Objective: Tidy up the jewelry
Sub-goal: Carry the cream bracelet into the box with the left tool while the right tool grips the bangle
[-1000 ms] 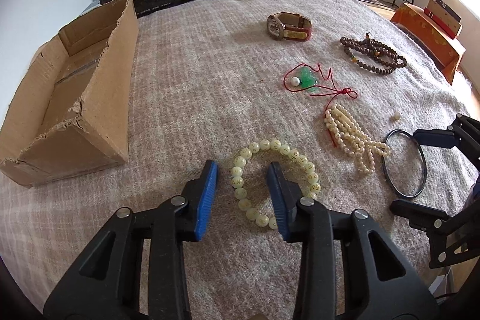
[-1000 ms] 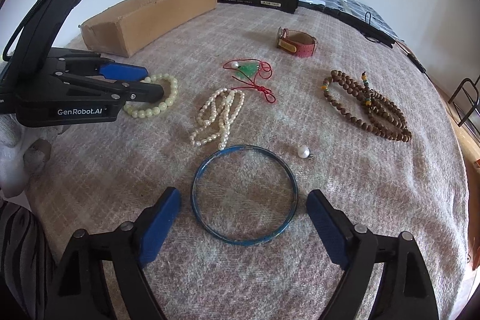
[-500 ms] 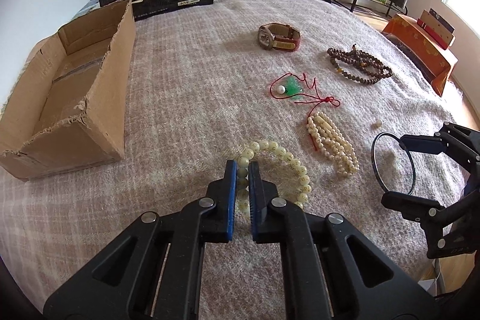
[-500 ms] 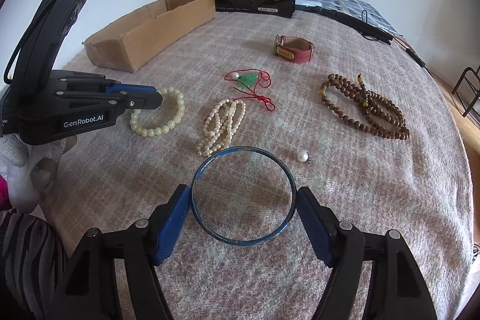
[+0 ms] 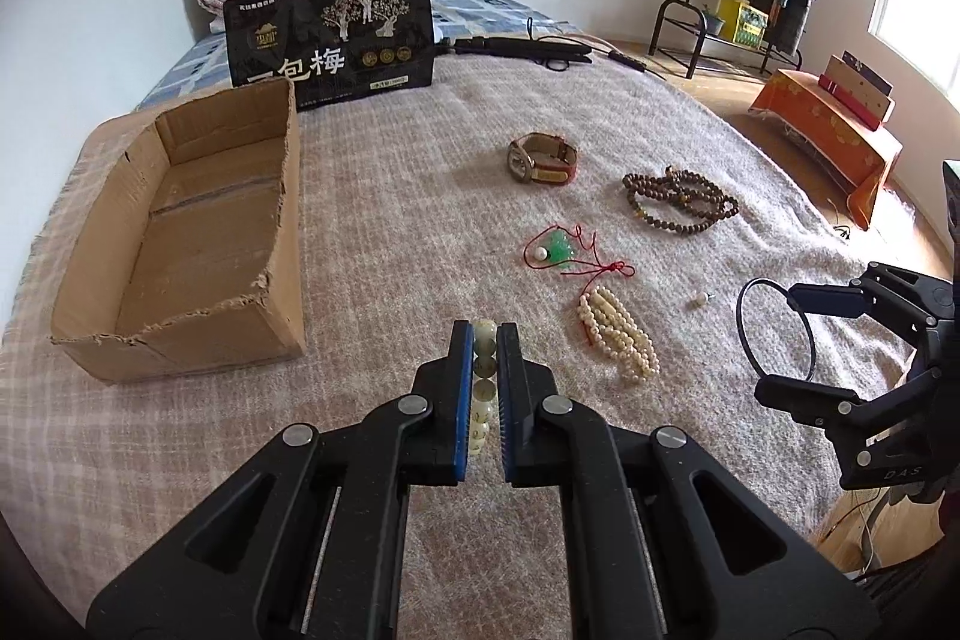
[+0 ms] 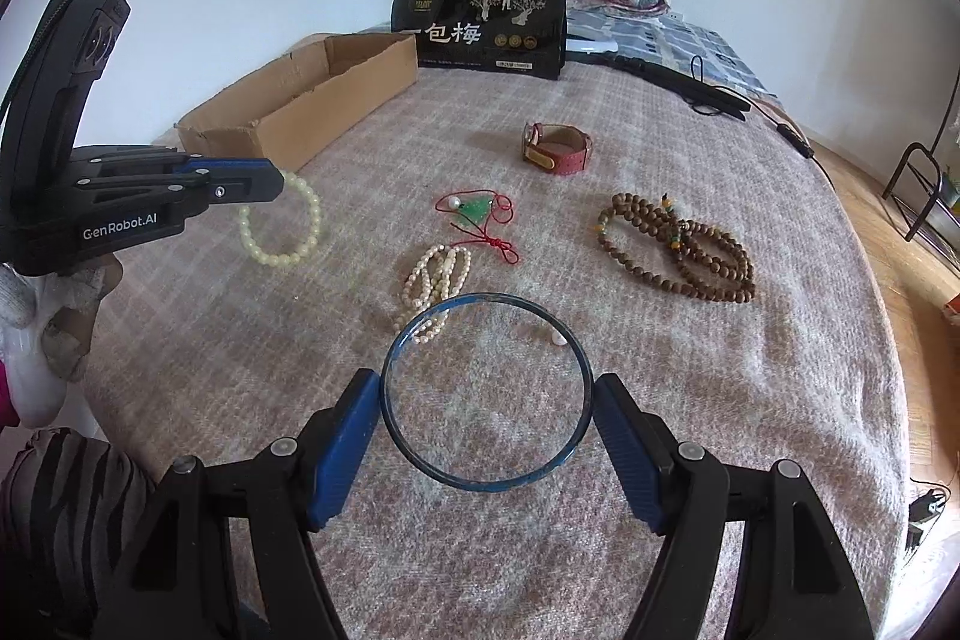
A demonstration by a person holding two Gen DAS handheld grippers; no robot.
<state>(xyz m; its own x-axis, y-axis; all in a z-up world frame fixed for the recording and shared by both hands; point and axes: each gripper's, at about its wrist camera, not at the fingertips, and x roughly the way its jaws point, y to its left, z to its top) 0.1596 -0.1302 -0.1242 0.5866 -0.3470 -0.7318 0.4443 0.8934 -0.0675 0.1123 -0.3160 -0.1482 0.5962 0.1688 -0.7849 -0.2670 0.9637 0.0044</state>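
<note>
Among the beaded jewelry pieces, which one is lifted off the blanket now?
The pale green round-bead bracelet: the left gripper is shut on it and it hangs in the air. The brown wooden bead strand and the cream pearl strand lie on the blanket.

Your left gripper point(image 5: 483, 340) has black arms and blue fingers point(image 5: 461, 388), pinching the pale cream-green bead bracelet point(image 6: 282, 226). Your right gripper point(image 6: 486, 412) has the same black and blue, clasping the dark blue bangle point(image 6: 486, 484). You see a brown cardboard box point(image 5: 180, 244) on a beige-pink checked blanket point(image 5: 390, 196). The watch point(image 5: 543, 157) has a red strap; the mala beads point(image 5: 681, 202) are brown, the pendant point(image 5: 558, 250) green on red cord, the pearl strand point(image 5: 618, 334) ivory.
</note>
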